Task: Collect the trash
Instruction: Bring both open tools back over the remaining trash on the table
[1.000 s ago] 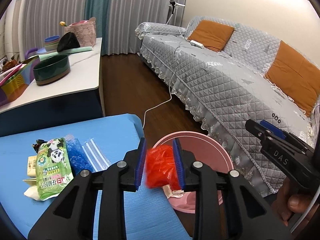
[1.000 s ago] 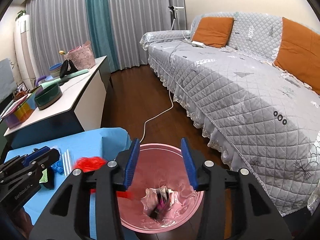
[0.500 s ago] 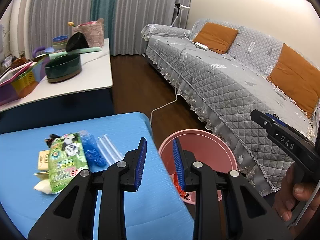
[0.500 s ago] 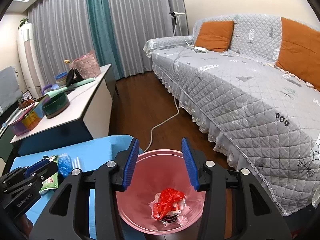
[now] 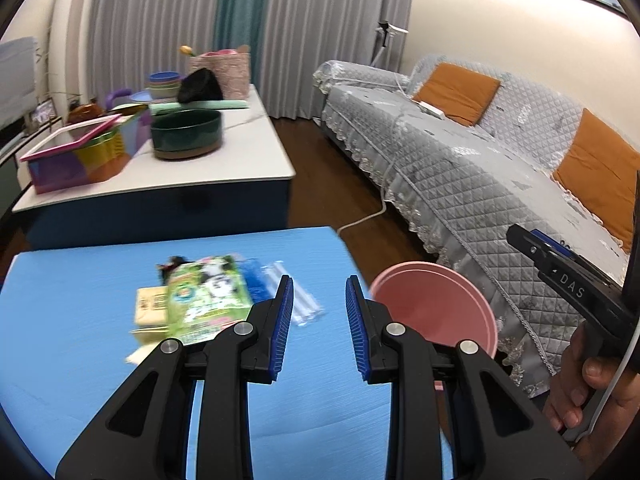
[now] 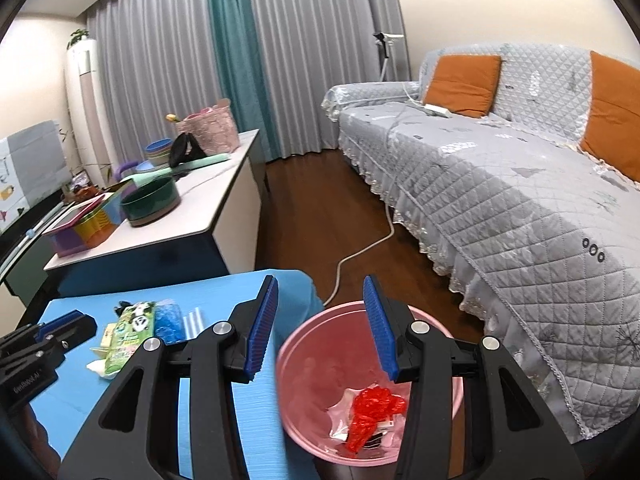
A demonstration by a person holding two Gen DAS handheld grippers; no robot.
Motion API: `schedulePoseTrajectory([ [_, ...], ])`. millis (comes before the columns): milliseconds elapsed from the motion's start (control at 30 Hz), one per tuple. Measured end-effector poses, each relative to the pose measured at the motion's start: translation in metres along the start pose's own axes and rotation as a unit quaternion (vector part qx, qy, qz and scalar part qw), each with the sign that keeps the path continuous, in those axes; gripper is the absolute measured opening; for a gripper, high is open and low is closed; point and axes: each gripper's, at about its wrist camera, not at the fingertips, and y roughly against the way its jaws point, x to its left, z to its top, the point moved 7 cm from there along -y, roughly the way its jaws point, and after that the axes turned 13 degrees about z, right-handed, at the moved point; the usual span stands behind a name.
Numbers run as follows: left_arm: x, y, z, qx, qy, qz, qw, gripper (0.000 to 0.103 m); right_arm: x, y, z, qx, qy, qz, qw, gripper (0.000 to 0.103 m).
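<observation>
A pink bin (image 6: 304, 364) stands on the floor at the right end of the blue table (image 5: 72, 344). A red crumpled wrapper (image 6: 370, 410) lies in it on other scraps. On the table lie a green panda packet (image 5: 206, 298), a yellow packet (image 5: 150, 308), a blue bag (image 6: 168, 320) and a clear bag (image 5: 294, 294). My left gripper (image 5: 318, 328) is open and empty over the table, just right of the trash pile. My right gripper (image 6: 320, 328) is open and empty above the bin's left rim. The bin also shows in the left wrist view (image 5: 436, 304).
A white side table (image 5: 208, 168) behind holds a dark green bowl (image 5: 186, 134), coloured boxes and a pink basket. A grey quilted sofa (image 6: 520, 200) with orange cushions runs along the right. A white cable (image 6: 360, 248) lies on the wooden floor.
My left gripper let go of the red wrapper, which dropped into the pink bin. The left gripper then opened wider and swung left, back over the table. The right gripper stayed open above the bin.
</observation>
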Motion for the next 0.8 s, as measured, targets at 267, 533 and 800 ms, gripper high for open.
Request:
schedulePoseTrajectory([
  [267, 0.070, -0.003, -0.014, 0.007, 0.021, 0.040, 0.9990, 0.028, 0.030, -0.013, -0.013, 0.016, 0.007, 0.033, 0.999, 0.040],
  [533, 0.131, -0.028, -0.033, 0.025, 0.062, 0.080, 0.9946, 0.027, 0.063, -0.042, -0.033, 0.048, 0.018, 0.060, 0.997, 0.033],
  [800, 0.156, -0.059, -0.057, 0.053, 0.076, 0.092, 0.9915, 0.027, 0.084, -0.084, -0.051, 0.082, 0.021, 0.074, 0.994, 0.033],
])
